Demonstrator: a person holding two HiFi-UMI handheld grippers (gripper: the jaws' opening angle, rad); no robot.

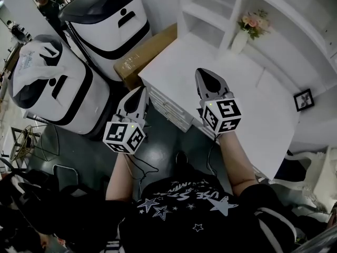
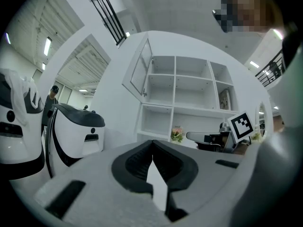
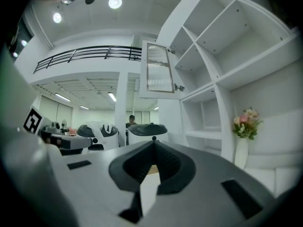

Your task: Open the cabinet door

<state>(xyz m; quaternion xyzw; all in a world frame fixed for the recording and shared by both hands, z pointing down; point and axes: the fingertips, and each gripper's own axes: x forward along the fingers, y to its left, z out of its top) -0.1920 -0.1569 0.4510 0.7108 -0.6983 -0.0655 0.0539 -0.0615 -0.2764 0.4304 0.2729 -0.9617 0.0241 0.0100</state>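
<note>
The cabinet door (image 3: 158, 69), a white frame with ribbed glass, stands swung out from the upper shelves, with a small knob (image 3: 179, 87) on its edge. It also shows in the left gripper view, the door (image 2: 139, 72) hanging ajar at the unit's top left. My left gripper (image 1: 141, 90) is shut and holds nothing; its tips (image 2: 152, 143) meet well below the door. My right gripper (image 1: 204, 73) is shut too, empty, over the white desktop (image 1: 174, 70); its tips (image 3: 154, 142) point past the door's lower edge. Neither gripper touches the door.
A white shelf unit (image 2: 189, 96) rises from the desk. A vase of pink flowers (image 1: 251, 26) stands on the desktop, a small framed picture (image 1: 304, 99) further right. A cardboard box (image 1: 145, 54) and two white machines (image 1: 58, 86) sit at the left. A person (image 3: 131, 120) stands far behind.
</note>
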